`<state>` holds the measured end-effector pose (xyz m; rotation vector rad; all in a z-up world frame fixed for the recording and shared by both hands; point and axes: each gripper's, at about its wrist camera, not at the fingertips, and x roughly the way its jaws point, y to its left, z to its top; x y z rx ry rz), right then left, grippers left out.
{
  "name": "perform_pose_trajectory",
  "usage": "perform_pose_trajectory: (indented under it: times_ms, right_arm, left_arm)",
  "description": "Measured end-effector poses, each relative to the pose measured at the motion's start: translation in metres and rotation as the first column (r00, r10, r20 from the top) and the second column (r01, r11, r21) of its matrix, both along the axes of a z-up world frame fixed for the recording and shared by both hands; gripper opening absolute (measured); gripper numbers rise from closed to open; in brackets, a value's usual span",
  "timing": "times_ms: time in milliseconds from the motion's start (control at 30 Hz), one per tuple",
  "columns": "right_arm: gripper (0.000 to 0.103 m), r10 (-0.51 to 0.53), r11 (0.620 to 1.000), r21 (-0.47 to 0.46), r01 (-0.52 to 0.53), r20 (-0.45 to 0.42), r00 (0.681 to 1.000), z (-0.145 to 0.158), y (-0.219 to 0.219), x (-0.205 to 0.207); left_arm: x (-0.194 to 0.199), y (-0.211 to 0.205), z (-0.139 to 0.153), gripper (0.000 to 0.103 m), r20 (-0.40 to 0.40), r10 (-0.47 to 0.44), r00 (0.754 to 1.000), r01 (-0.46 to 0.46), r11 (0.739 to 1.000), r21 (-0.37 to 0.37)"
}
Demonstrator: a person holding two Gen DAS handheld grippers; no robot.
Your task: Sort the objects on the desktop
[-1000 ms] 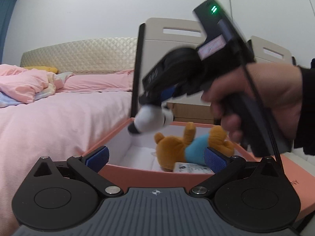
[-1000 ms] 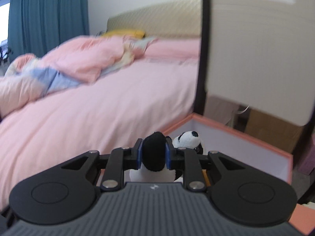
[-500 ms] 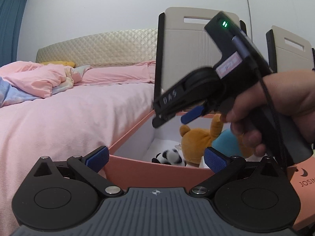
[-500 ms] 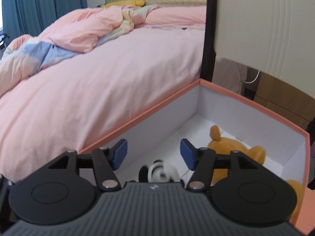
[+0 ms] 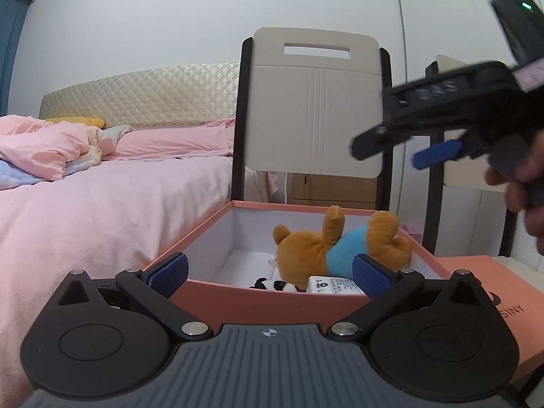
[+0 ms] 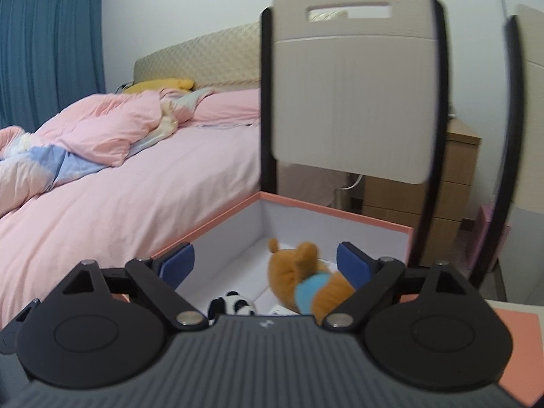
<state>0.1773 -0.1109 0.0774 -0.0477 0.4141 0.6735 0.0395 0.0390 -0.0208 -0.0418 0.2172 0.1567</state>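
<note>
An open salmon-pink box [image 5: 217,289] with white inner walls holds a brown teddy bear in a blue shirt [image 5: 333,248] and a small panda plush [image 5: 275,285]. The box [image 6: 340,211], the bear [image 6: 306,280] and the panda [image 6: 233,306] also show in the right wrist view. My left gripper [image 5: 270,273] is open and empty at the box's near rim. My right gripper [image 6: 265,267] is open and empty above the box, and shows at the upper right of the left wrist view [image 5: 438,153].
The box's pink lid [image 5: 489,292] lies to the right. A beige chair back [image 5: 314,102] stands just behind the box, with a second chair [image 6: 527,108] further right. A bed with pink bedding [image 5: 85,210] runs along the left. A wooden cabinet [image 6: 421,193] stands behind.
My right gripper let go of the panda plush, which now lies in the box by the bear. The right gripper has then risen and pulled back to the right, open.
</note>
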Motion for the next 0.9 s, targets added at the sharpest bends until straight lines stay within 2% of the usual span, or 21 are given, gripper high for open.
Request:
perform_pose_trajectory:
  times_ms: [167,400,533,700,900]
  right_arm:
    - [0.097,-0.069,0.993,0.092,0.068,0.012,0.998,-0.018,-0.048,-0.018]
    - [0.103,-0.159,0.976,0.158,0.151,0.038,0.987,-0.058,-0.091,-0.037]
    - [0.103,-0.209,0.972,0.133,0.196,0.096,0.973,-0.075,-0.107,-0.049]
    - [0.103,-0.259,0.963,0.124,0.239,0.181,0.949,-0.091,-0.123,-0.062]
    - [0.103,-0.271,0.96,0.125,0.25,0.198,0.942,-0.1,-0.132,-0.067]
  left_arm:
    - [-0.002,-0.007,-0.002,0.103,0.014,-0.02,1.0,0.02,1.0,-0.01]
    - [-0.005,-0.01,-0.003,0.103,0.058,-0.028,0.998,0.031,0.998,-0.049]
    - [-0.006,-0.013,-0.005,0.103,0.067,-0.03,0.997,0.034,0.998,-0.062]
    - [-0.005,-0.02,-0.008,0.103,0.067,-0.032,0.997,0.034,0.999,-0.033]
    - [-0.004,-0.026,-0.01,0.103,0.056,-0.044,0.997,0.044,0.999,-0.009]
